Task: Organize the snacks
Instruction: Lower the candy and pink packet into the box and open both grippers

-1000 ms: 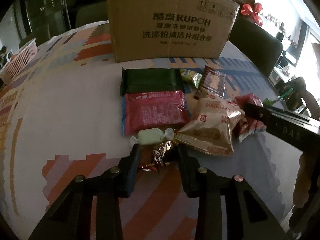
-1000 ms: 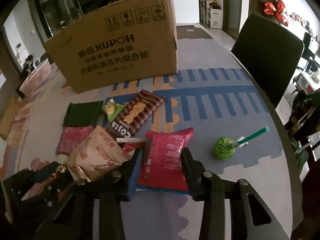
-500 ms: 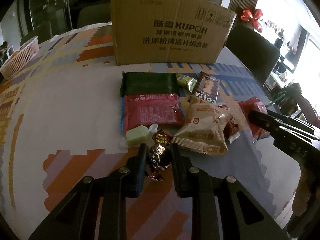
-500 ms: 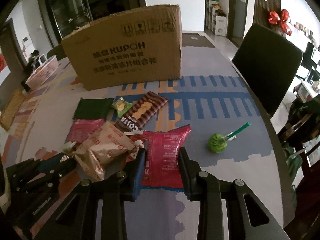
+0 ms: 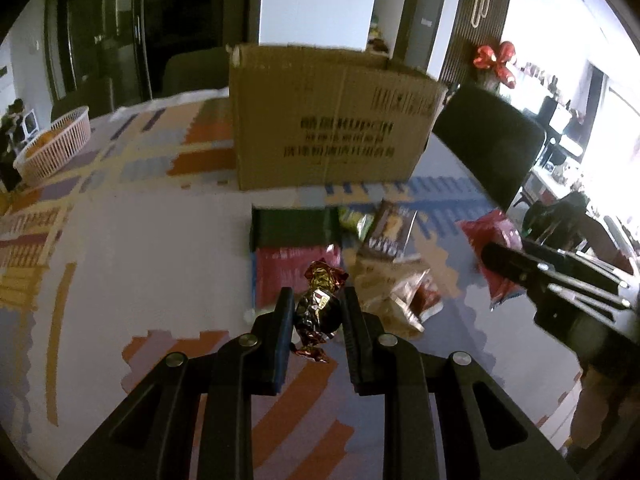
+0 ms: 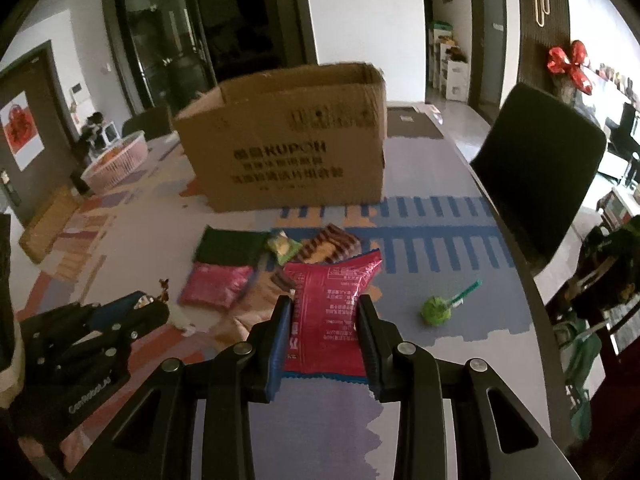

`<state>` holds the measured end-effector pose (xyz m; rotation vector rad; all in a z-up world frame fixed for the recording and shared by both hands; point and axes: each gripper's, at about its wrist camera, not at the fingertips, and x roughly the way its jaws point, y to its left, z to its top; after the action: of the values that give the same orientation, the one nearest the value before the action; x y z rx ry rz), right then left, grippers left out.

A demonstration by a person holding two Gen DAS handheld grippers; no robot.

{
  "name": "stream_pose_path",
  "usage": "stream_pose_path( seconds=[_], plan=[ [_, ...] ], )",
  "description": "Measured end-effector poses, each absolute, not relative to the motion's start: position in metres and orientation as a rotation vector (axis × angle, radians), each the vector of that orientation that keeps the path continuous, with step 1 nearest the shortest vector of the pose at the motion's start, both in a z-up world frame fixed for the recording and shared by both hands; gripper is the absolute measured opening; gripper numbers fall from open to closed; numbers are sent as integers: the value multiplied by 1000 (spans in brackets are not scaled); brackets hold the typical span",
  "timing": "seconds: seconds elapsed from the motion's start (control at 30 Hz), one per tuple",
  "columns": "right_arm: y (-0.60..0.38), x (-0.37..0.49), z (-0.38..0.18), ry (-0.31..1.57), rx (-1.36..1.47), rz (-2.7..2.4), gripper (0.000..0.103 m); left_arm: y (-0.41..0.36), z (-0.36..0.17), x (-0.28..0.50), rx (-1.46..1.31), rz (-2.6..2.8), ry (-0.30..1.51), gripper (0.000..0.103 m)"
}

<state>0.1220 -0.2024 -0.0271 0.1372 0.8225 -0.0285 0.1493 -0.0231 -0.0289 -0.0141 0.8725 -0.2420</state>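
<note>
Since the earlier frames, two items have been lifted clear of the patterned tablecloth [image 5: 120, 240]: a foil-wrapped candy [image 5: 318, 308], formerly lying on the cloth, is now clamped between the narrowed jaws of the left gripper [image 5: 316, 312], and a red snack packet [image 6: 328, 312], formerly flat on the table, is pinched upright in the right gripper [image 6: 324, 316], its sides bowed by the pads. Both are carried above the table, short of the open cardboard box [image 5: 332, 128], which is seen at 12 o'clock in both wrist views and is judged the likely destination; its interior cannot be seen, so nothing can be counted as stowed. Left on the cloth, in front of the box: a dark green packet [image 6: 230, 246], a small yellow-green sachet [image 6: 283, 246], a brown striped biscuit pack [image 6: 330, 246], a pink-red packet [image 6: 216, 284] at 10 o'clock of the right gripper, and a tan crinkled bag [image 5: 394, 288] at 2 o'clock of the left gripper. A green lollipop [image 6: 438, 310] is set apart at 3 o'clock of the right gripper. A pink basket [image 5: 56, 144] is noted at the far 10 o'clock edge. The task is judged at an early stage: two items in transit, six still to be gathered.
</note>
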Motion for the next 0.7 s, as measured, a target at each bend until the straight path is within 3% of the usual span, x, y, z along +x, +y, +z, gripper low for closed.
stream_pose_path(
  seconds=[0.7],
  plan=[
    [-204,158,49,633,89,17,34,-34,73,194,31,-277,609,24]
  ],
)
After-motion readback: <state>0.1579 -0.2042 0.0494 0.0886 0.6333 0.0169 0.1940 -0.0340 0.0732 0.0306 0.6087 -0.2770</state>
